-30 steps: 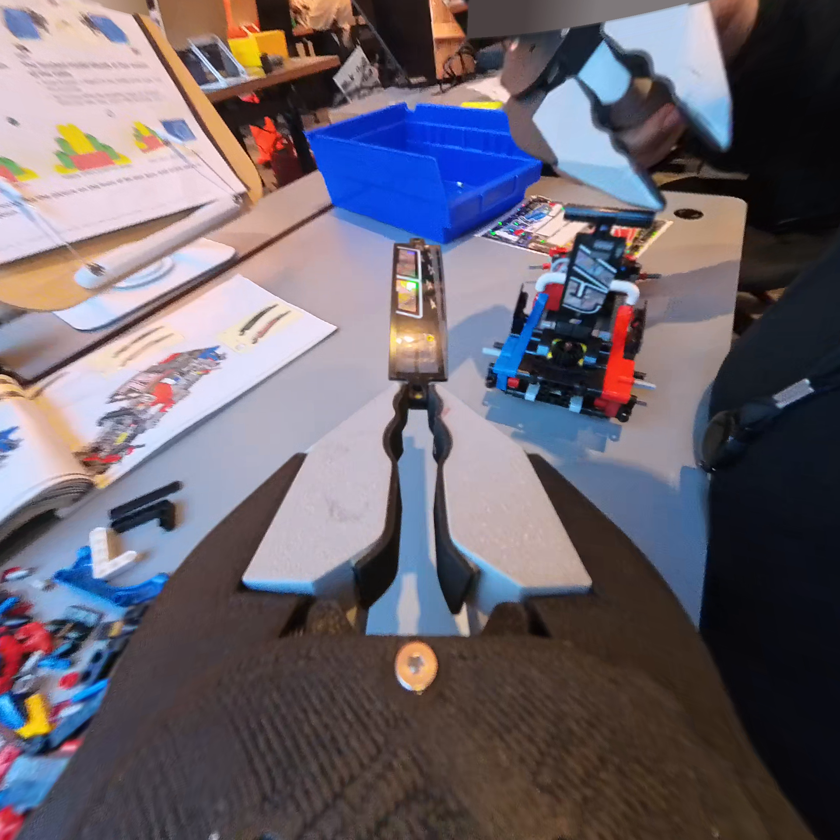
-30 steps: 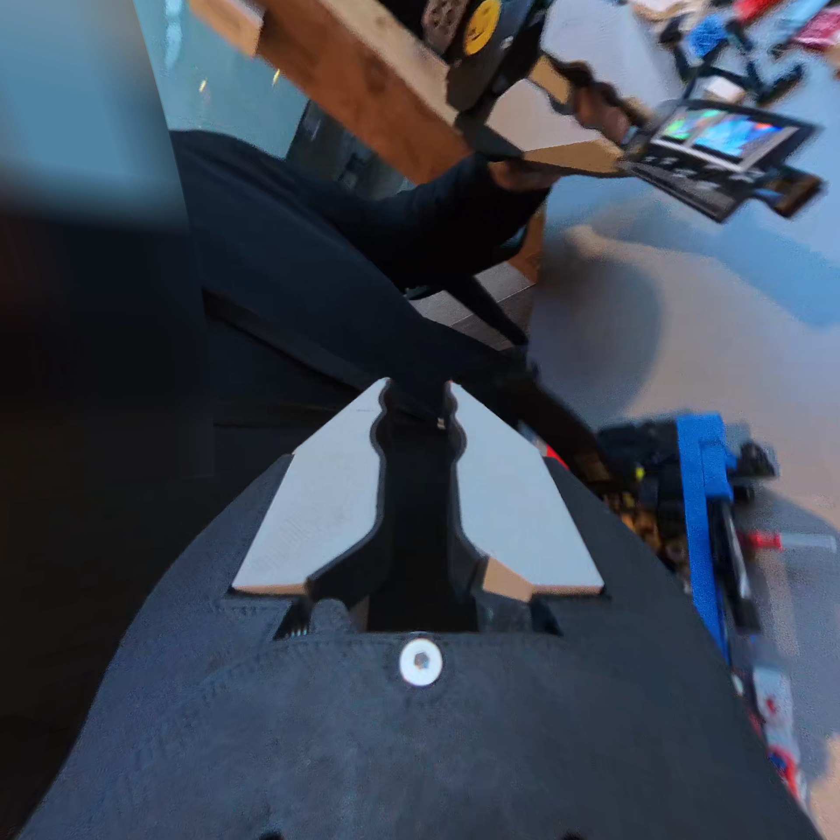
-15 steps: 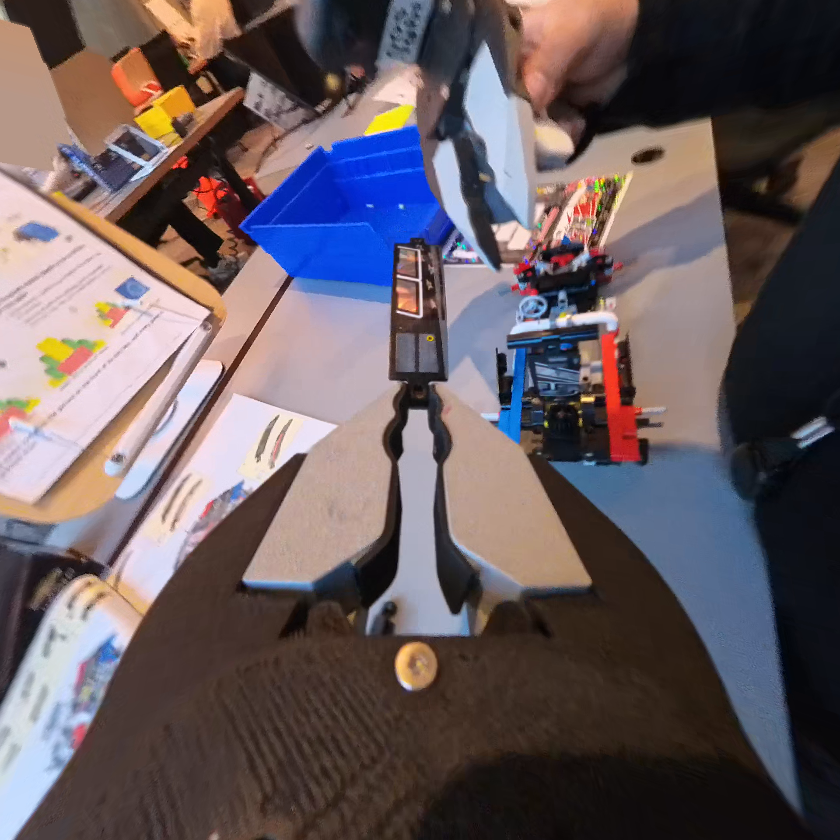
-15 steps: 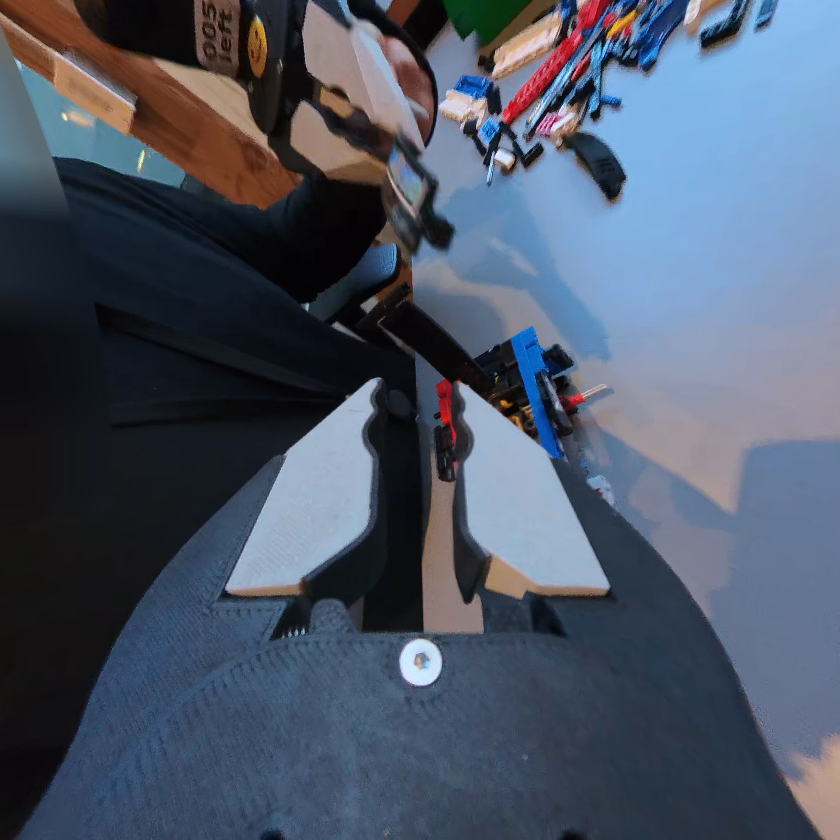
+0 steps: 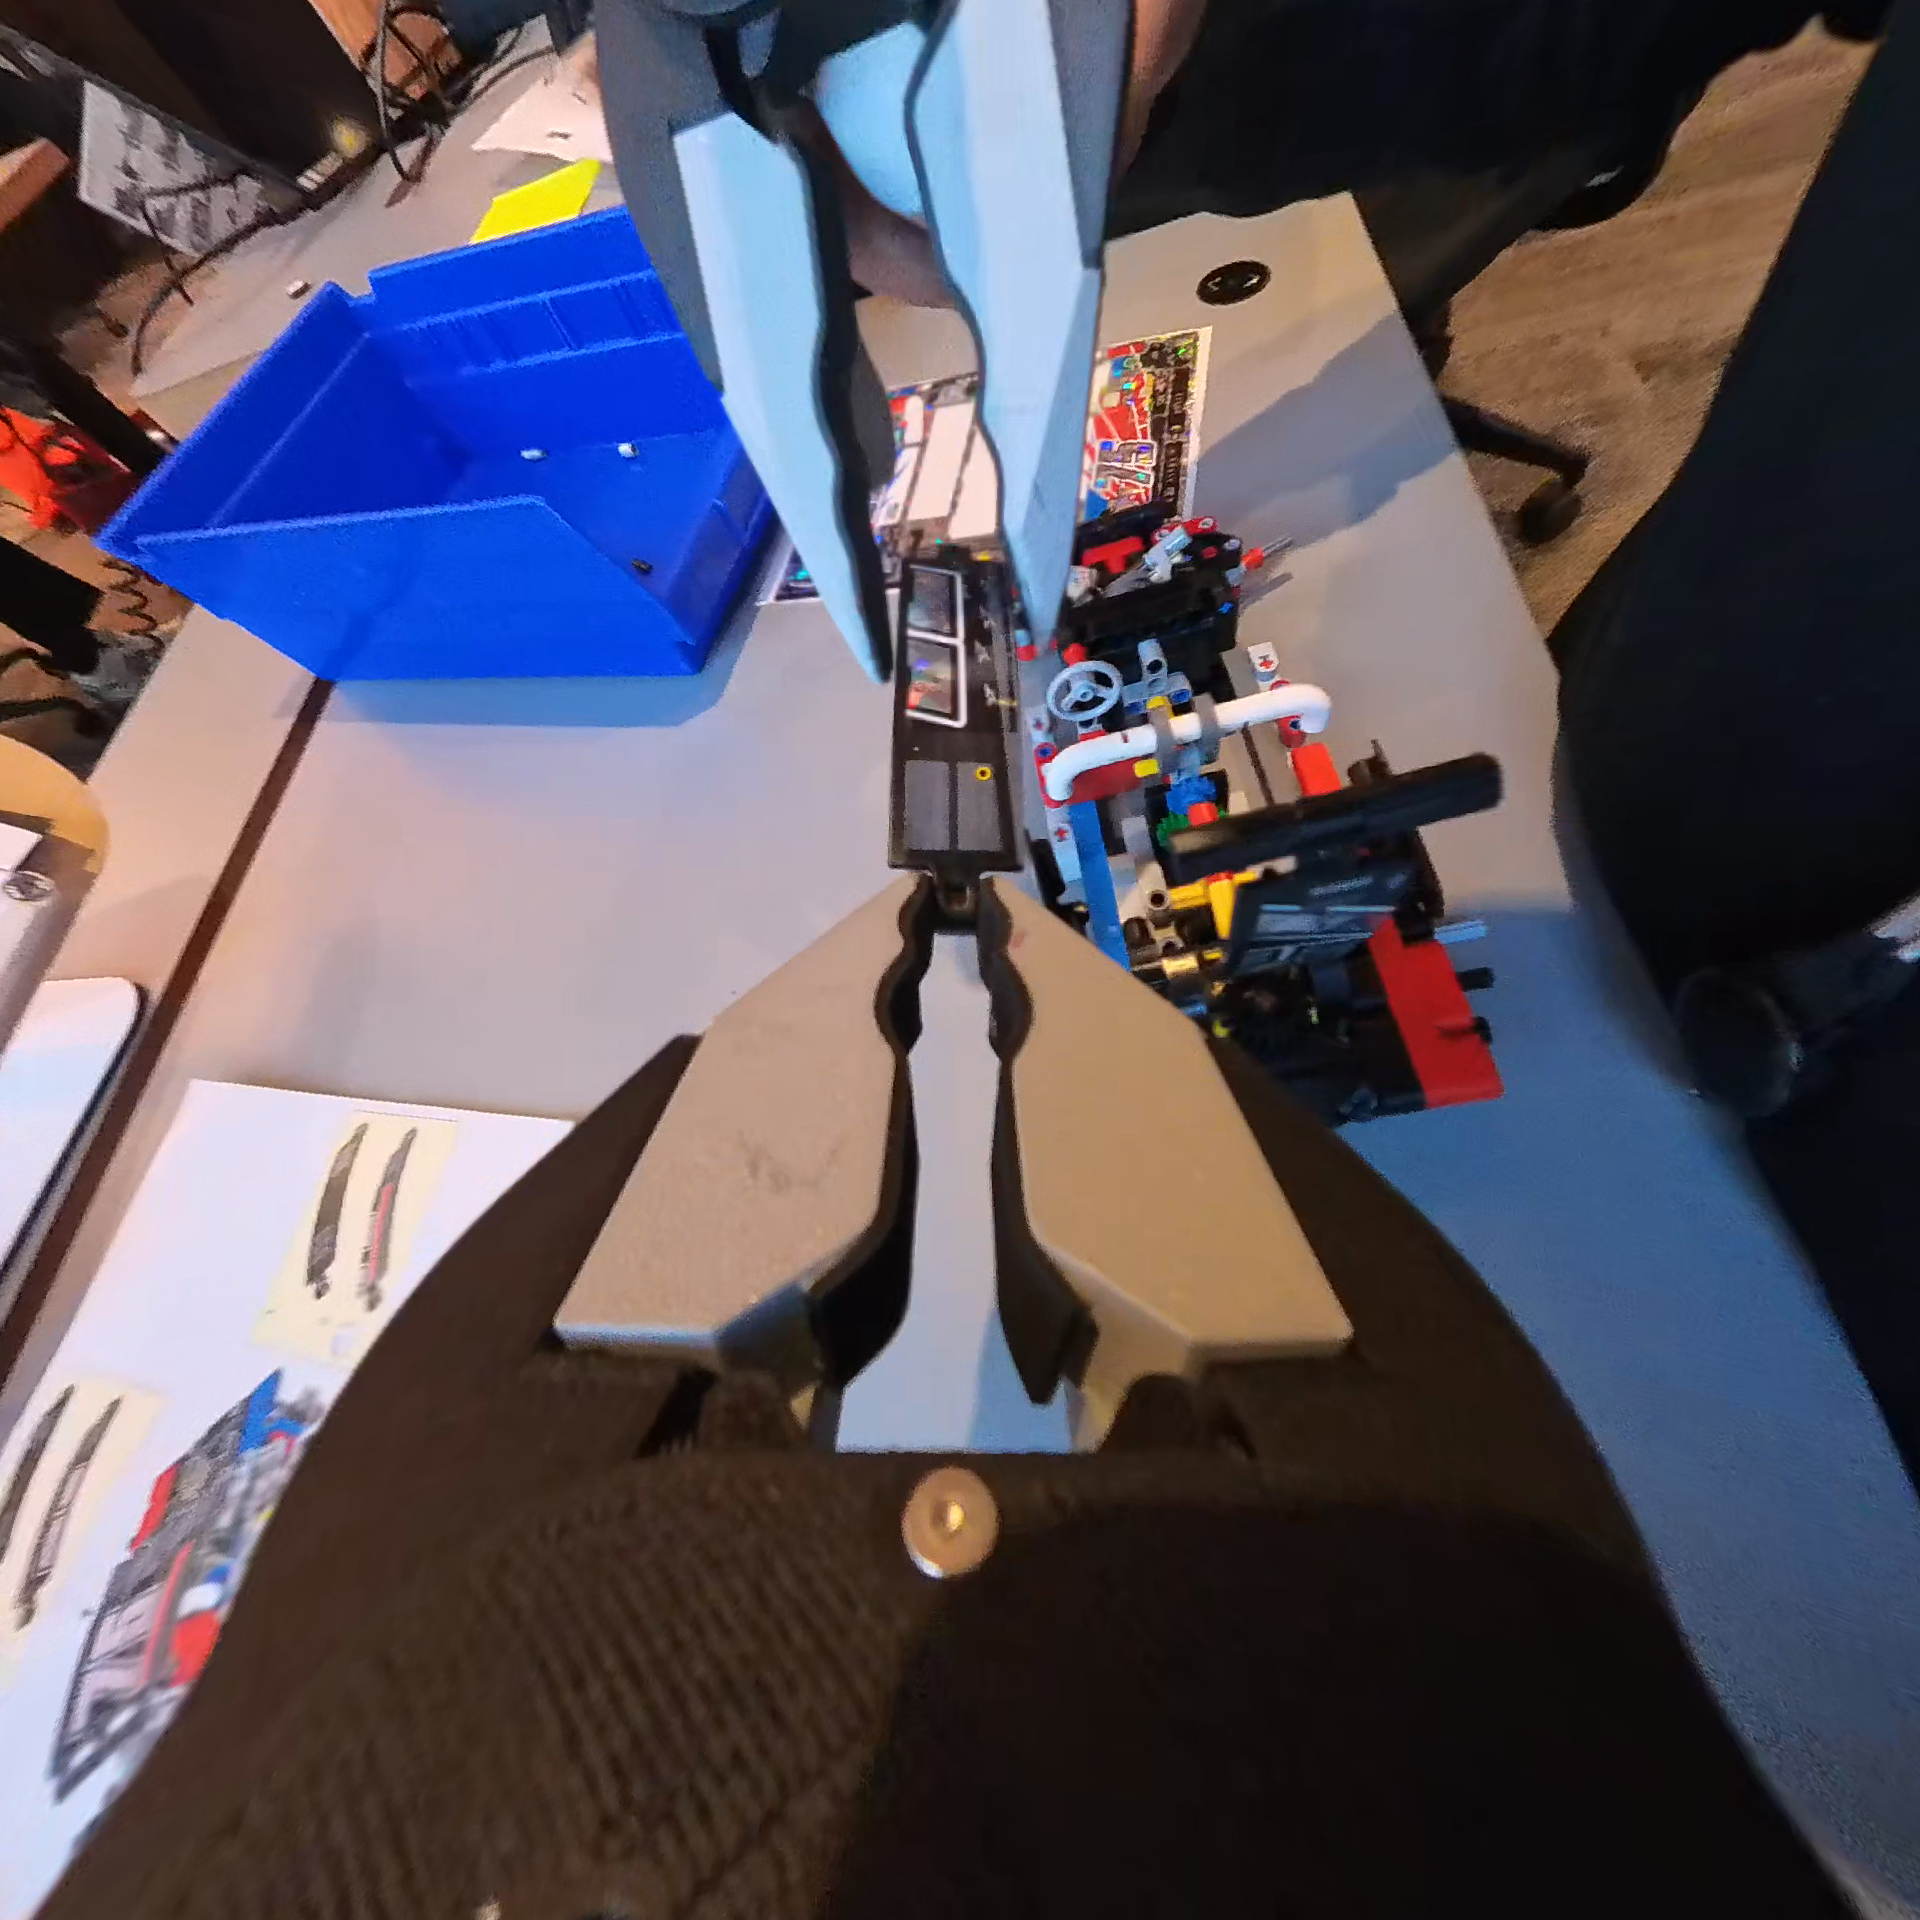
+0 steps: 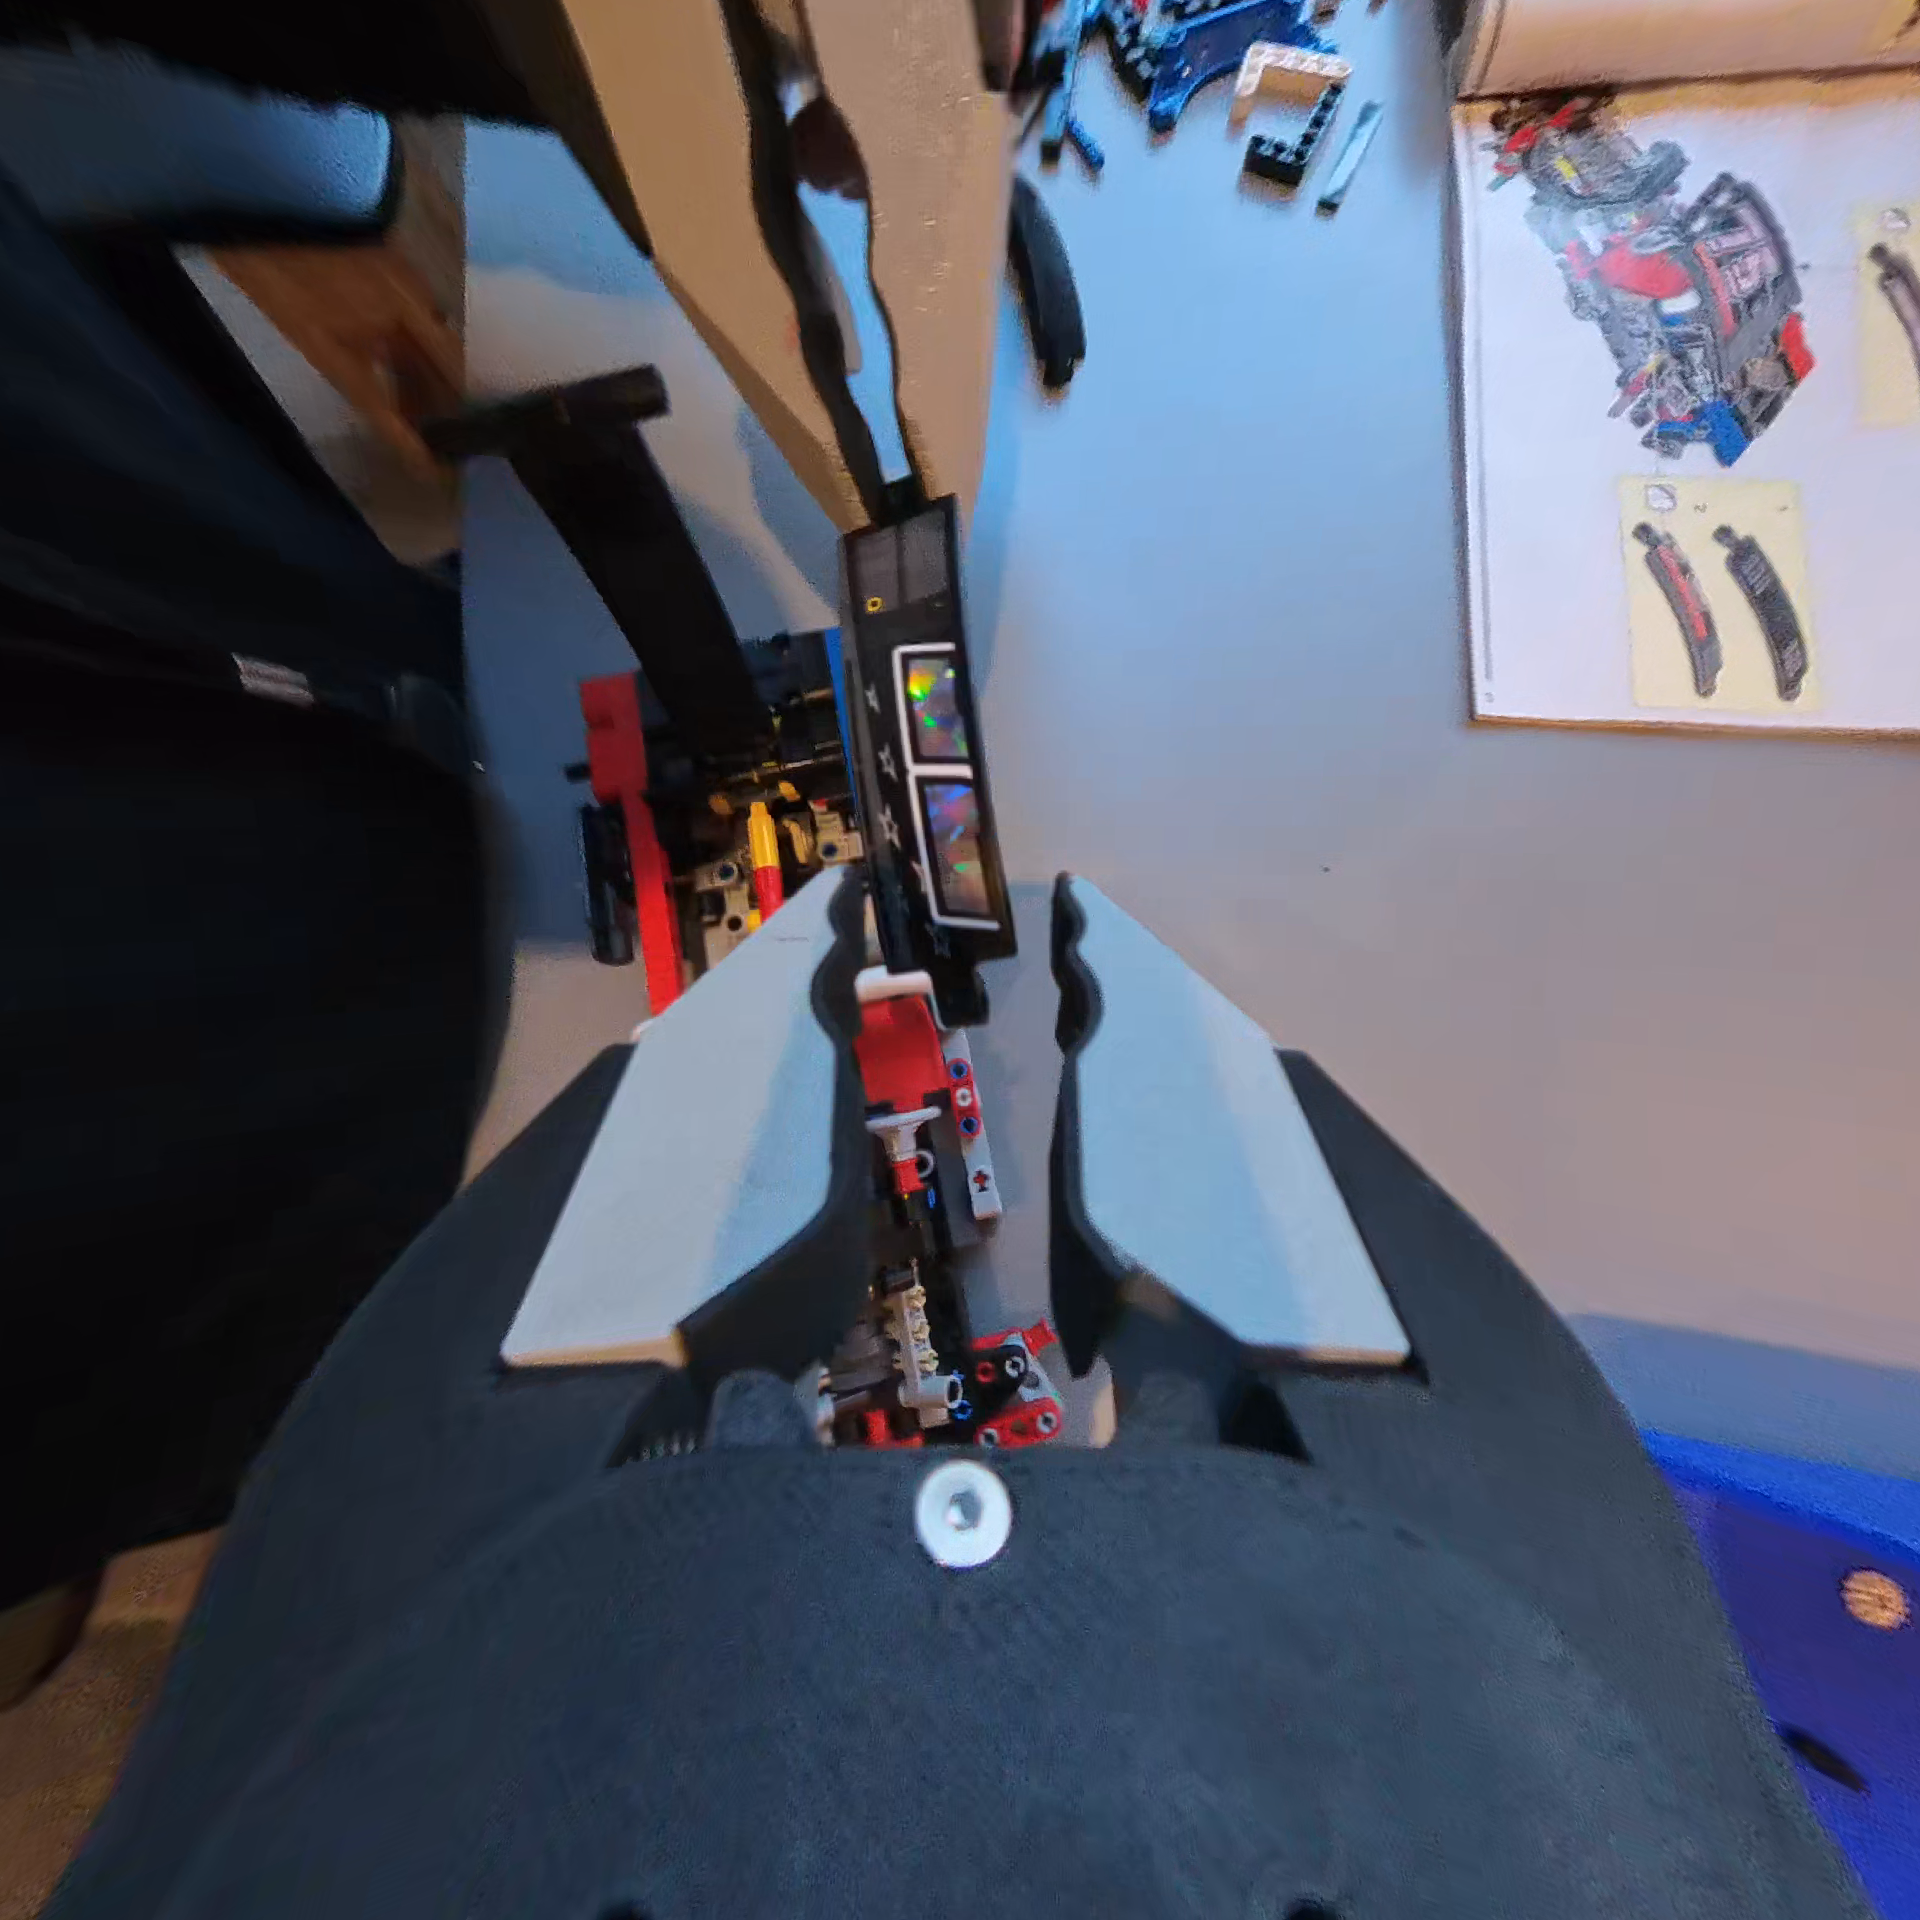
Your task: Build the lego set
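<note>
Grey tabletop (image 5: 540,914) fills most of both views, with a blue bin (image 5: 436,499) at the far left, an open instruction booklet (image 5: 312,1226) at the near left and loose parts (image 6: 1195,62) scattered at the far edge of the right wrist view. Above the table, the left gripper (image 5: 954,896) is pinched tight on the near end of a long black panel (image 5: 951,727) bearing shiny stickers, holding it out lengthwise. From the far side, the right gripper (image 6: 951,935) has its fingers spread wide around the panel's other end, not yet closed on it. Just right of the panel, the half-built lego car (image 5: 1278,914) sits on the table, black, red and blue, with a white bar across it. The handover or joint alignment looks like the risky part: the left grip holds only a narrow tip, so if the right fingers close off-centre they could lever the panel sideways and twist it out. The panel also hangs close beside the car, and a swing could knock the white bar or unseat fitted pieces. Pressing on the stickers might scuff them.
</note>
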Demonstrator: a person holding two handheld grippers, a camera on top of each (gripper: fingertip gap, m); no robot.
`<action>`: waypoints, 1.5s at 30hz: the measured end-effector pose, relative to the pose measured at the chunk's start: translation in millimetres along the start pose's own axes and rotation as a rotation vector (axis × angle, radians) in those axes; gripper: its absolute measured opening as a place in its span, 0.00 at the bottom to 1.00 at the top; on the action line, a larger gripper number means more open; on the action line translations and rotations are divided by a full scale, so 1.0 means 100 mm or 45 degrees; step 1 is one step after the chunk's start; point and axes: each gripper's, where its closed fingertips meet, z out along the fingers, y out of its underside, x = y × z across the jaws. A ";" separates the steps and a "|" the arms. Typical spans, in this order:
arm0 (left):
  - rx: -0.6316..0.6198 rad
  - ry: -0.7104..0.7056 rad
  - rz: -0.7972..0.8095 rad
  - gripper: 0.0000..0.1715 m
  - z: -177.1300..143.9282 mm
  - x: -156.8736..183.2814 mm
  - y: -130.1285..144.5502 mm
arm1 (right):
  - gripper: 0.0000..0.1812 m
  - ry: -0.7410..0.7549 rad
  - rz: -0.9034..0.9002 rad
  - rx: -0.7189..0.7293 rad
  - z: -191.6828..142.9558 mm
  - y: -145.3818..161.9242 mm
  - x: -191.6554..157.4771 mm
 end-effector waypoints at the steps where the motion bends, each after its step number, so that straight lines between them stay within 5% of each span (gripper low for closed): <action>1: 0.008 0.012 -0.022 0.03 0.01 0.01 0.02 | 0.15 0.019 -0.041 -0.025 0.03 0.01 -0.01; 6: 0.077 0.105 -0.184 0.03 0.06 0.06 0.11 | 0.16 0.123 -0.162 -0.072 0.11 0.01 0.01; 14: 0.152 0.219 -0.309 0.03 0.16 0.19 0.18 | 0.13 -0.001 -0.053 -0.031 0.16 0.13 -0.13; 17: 0.103 0.272 -0.387 0.10 0.16 0.21 0.31 | 0.13 0.000 -0.068 -0.112 0.14 0.26 -0.16; 20: 0.107 0.312 -0.468 0.06 0.09 0.20 0.39 | 0.13 0.006 -0.109 -0.186 0.15 0.32 -0.19; 26: 0.040 0.459 -0.490 0.02 0.16 0.36 0.49 | 0.13 0.040 -0.187 -0.302 0.24 0.39 -0.21; 45: 0.092 0.668 -0.529 0.10 0.23 0.47 0.43 | 0.13 -0.124 -0.171 -0.194 0.30 0.40 -0.21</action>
